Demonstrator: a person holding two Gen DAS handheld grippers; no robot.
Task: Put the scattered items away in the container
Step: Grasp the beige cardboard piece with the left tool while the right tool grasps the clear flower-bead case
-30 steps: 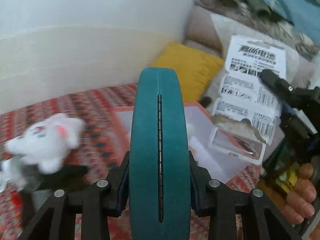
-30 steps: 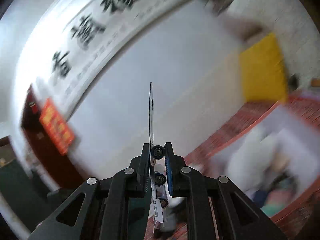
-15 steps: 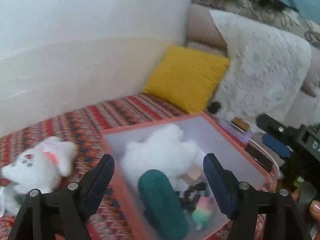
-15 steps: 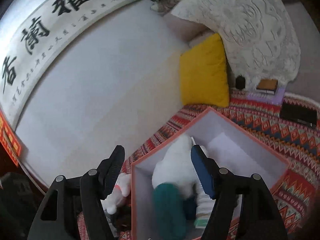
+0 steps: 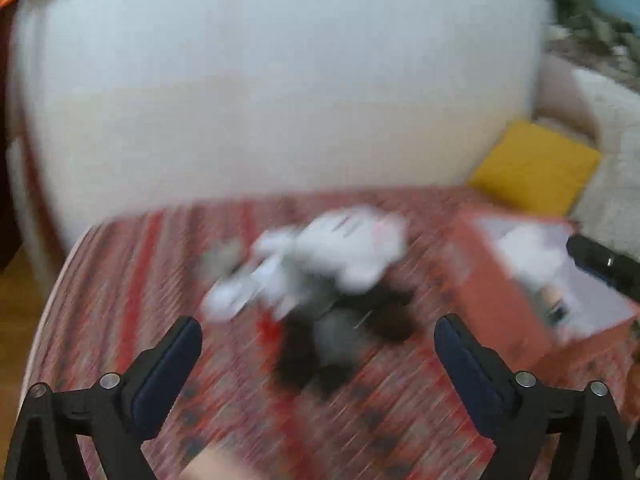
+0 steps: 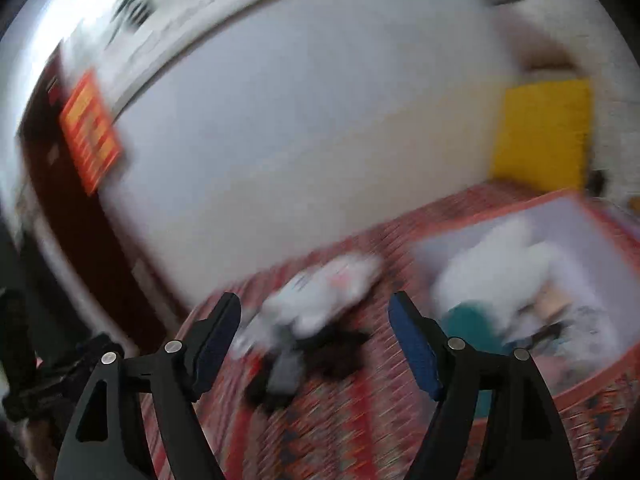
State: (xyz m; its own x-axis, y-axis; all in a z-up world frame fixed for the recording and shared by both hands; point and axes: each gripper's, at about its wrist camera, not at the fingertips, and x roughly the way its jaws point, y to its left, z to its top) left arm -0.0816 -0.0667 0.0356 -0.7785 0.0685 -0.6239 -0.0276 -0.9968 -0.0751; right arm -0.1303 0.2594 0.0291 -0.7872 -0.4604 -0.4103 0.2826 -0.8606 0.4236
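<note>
Red patterned woven cloth covers the surface, backed by a plain white wall, with a yellow square cushion at two o'clock.

Left wrist view, heavily blurred: the left gripper has its jaws spread wide, having just been opening, with nothing pressed between the dark blue pads. Beyond the fingertips, at twelve o'clock, lies a heap of scattered items led by a white plush toy resting on dark, indistinct objects; finer detail cannot be told. The orange-walled open box stands at three o'clock, apart from the heap, with a white fluffy item inside.

Right wrist view, also blurred: the right gripper likewise shows jaws well apart, just opened further, empty. The white plush toy and dark objects lie on the cloth directly between and beyond the fingertips, not touched. The box sits at three o'clock, holding the white fluffy item and a teal rounded object. A red and gold hanging shows at ten o'clock on a dark surface.
</note>
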